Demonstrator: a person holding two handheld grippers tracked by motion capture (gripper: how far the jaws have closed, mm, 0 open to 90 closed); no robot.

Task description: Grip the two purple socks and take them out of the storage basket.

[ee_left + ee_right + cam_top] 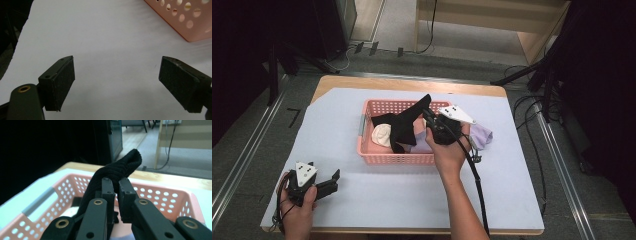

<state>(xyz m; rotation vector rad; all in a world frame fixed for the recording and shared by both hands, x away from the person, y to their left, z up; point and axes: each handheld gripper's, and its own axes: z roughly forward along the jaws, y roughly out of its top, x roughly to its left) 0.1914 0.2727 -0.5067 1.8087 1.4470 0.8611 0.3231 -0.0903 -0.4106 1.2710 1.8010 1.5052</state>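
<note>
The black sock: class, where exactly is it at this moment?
In the high view the black sock hangs over the pink basket, right of a cream sock, pinched by the right gripper.

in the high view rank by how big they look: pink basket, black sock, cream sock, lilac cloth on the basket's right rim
1. pink basket
2. black sock
3. cream sock and lilac cloth: they look alike, both partly hidden, so unranked.

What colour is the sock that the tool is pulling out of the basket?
Black; the sock shows best in the right gripper view.
</note>
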